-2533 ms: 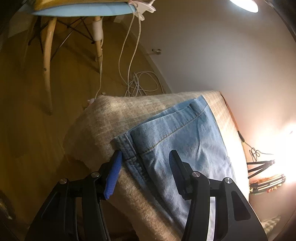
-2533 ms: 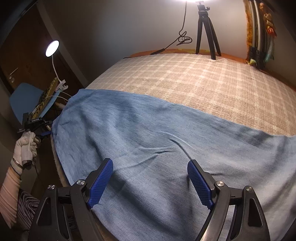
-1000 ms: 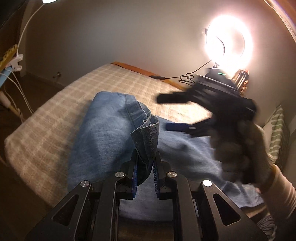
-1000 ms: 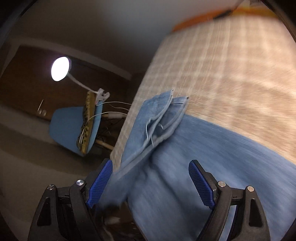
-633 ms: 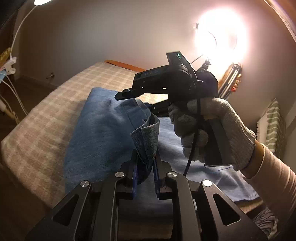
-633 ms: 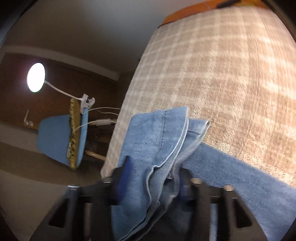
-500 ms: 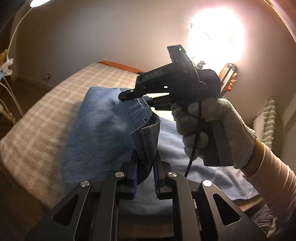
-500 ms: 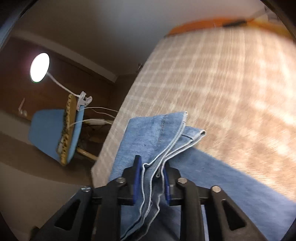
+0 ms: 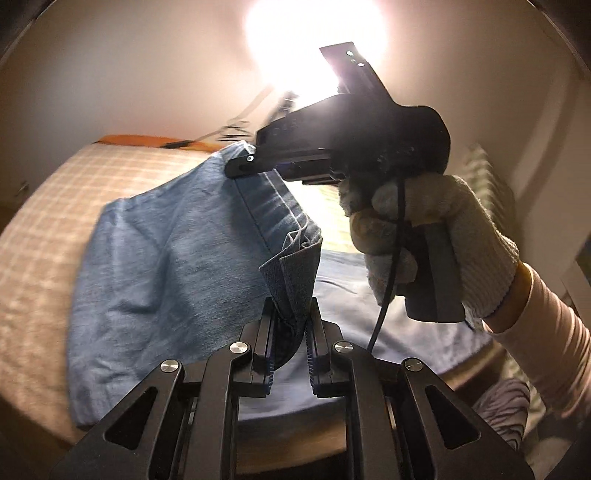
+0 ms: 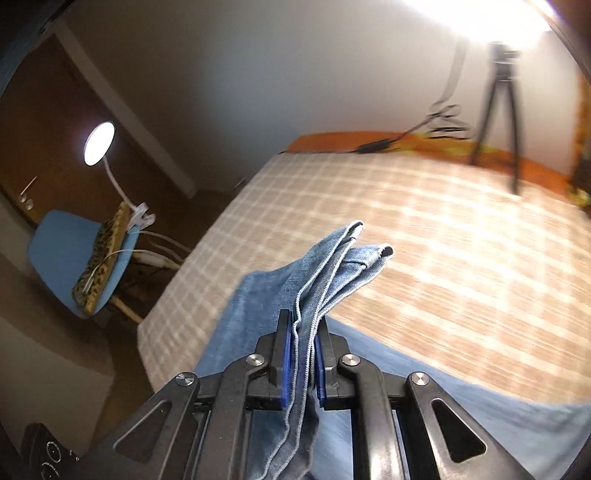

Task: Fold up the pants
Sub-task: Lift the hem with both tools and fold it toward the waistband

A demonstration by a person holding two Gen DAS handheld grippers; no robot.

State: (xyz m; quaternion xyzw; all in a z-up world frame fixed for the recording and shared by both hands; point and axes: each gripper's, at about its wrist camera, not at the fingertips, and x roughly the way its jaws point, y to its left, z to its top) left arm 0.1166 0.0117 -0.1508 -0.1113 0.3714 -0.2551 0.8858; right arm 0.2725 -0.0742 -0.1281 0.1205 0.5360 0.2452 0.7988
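Light blue jeans (image 9: 173, 266) lie on a bed with a beige checked cover (image 9: 40, 236). My left gripper (image 9: 291, 314) is shut on a bunched corner of the jeans and holds it raised. My right gripper (image 10: 303, 325) is shut on a folded edge of the jeans (image 10: 332, 266), also lifted above the cover (image 10: 461, 258). In the left wrist view the right gripper (image 9: 243, 168), held by a gloved hand (image 9: 424, 236), grips the far end of the same raised edge. The cloth hangs stretched between the two grippers.
A bright ring light (image 9: 314, 33) glares behind the bed. A tripod (image 10: 498, 107) and cables stand at the far bed edge. A blue chair (image 10: 74, 258) with a clip lamp (image 10: 99, 143) stands left of the bed, with wooden floor around it.
Both grippers have lifted the gripped jeans edge higher and carried it across the bed. The right gripper closed on the folded edge about half a second ago and stays shut.
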